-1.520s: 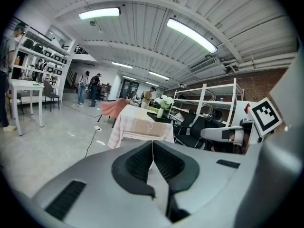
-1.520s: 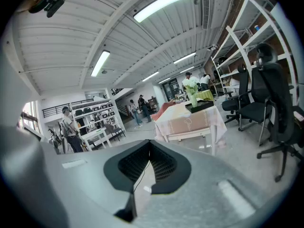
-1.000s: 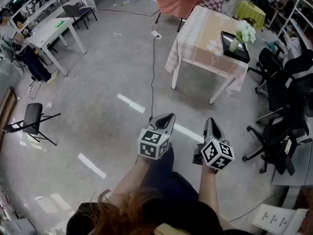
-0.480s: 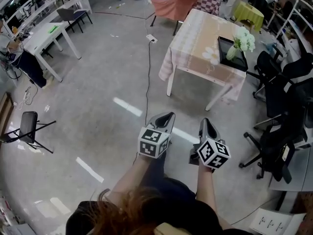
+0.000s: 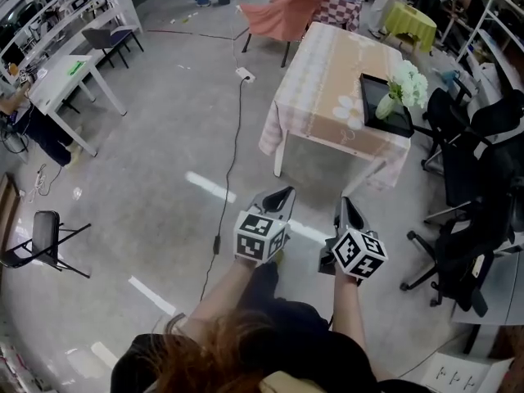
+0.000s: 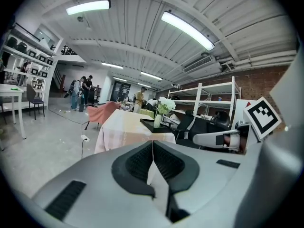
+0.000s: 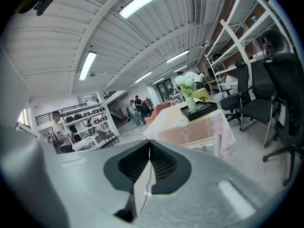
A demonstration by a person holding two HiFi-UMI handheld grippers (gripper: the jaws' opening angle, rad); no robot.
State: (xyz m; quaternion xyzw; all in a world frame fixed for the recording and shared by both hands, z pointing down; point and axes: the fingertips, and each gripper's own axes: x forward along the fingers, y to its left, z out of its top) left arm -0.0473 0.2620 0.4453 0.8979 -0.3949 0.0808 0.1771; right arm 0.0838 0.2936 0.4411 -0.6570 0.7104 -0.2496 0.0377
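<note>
Room: a workshop hall with a grey concrete floor [image 5: 147, 162].
Left gripper [image 5: 282, 193]: fingers pressed together, nothing between them, held over the floor.
Right gripper [image 5: 348, 203]: fingers closed, empty, just beside the left.
Surface [image 5: 323, 88]: cloth-covered, ahead of both grippers, untouched.
On it: tray [image 5: 368, 88], flowers [image 5: 407, 80].
Cable [image 5: 233, 146]: on the floor, left of the surface.

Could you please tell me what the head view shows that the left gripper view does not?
Only the head view shows the folding chair, the person's hair and the marker cube on the left gripper. Only the left gripper view shows the ceiling lights and the brick wall. Both show the table, the flowers and the left gripper's jaws, together and empty.
</note>
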